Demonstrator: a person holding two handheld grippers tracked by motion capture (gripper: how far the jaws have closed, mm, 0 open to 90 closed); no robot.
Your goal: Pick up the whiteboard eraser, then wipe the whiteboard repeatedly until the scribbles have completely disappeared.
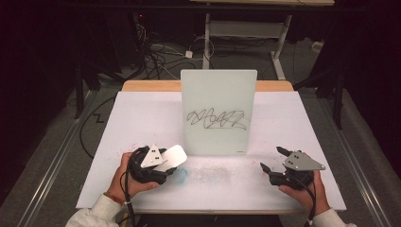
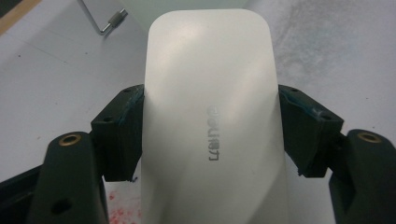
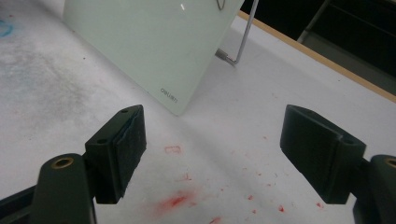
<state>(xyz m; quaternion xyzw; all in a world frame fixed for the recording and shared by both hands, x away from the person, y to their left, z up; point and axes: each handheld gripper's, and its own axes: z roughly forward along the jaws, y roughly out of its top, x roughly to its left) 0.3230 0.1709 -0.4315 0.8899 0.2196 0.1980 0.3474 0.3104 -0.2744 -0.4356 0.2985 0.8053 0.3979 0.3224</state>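
Note:
A pale glass writing board [image 1: 218, 111] stands upright on a wire stand at the middle of the white table [image 1: 142, 118], with a dark scribble [image 1: 216, 119] across it. My left gripper [image 1: 166, 161] is at the front left, shut on a white eraser [image 1: 173, 155] that points toward the board's lower left corner. The left gripper view has the eraser [image 2: 210, 112] clamped between both black pads, grey lettering on its top. At the front right, my right gripper [image 1: 273, 160] is open and holds nothing; the board's corner [image 3: 154, 46] lies ahead of its pads [image 3: 123, 149].
Red marker specks [image 3: 175, 200] and a blue smudge [image 1: 182, 174] stain the tabletop in front of the board. The wire stand leg [image 3: 240, 42] props the board from behind. A wooden edge [image 1: 151, 85] runs along the table's far side; cables lie on the floor beyond.

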